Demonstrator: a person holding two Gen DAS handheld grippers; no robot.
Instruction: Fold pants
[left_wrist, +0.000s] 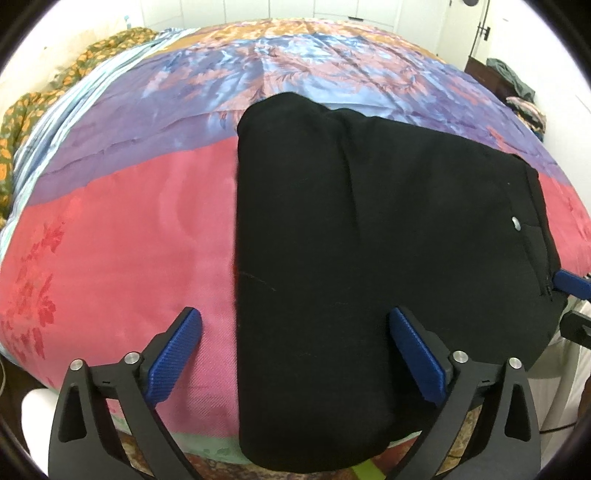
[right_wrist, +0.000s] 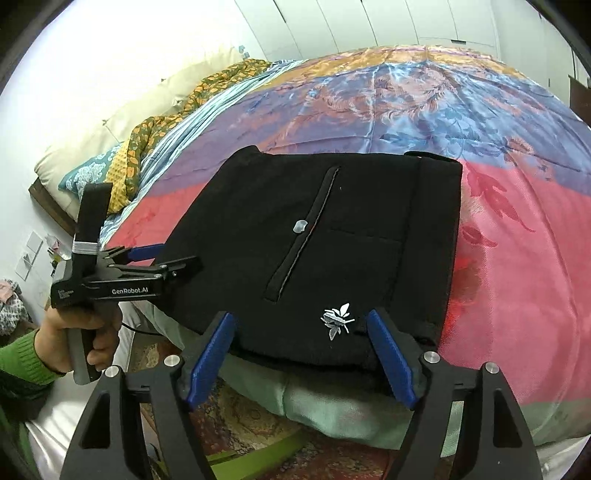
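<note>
The black pants (left_wrist: 369, 240) lie folded into a flat block on the bed, near its front edge. In the right wrist view the pants (right_wrist: 332, 236) show a back pocket slit, a clear button and a small white emblem. My left gripper (left_wrist: 295, 332) is open and empty, just above the folded left edge of the pants. My right gripper (right_wrist: 301, 332) is open and empty, over the waistband end at the bed's front edge. The left gripper also shows in the right wrist view (right_wrist: 147, 258), held by a hand at the left side of the pants.
The bedspread (left_wrist: 110, 240) is red, purple and blue with a floral print. A green and orange floral blanket (right_wrist: 166, 122) and pillows (right_wrist: 92, 173) lie at the head of the bed. Clothes sit on a dark dresser (left_wrist: 513, 85) at the far right. A patterned rug (right_wrist: 240, 417) lies below.
</note>
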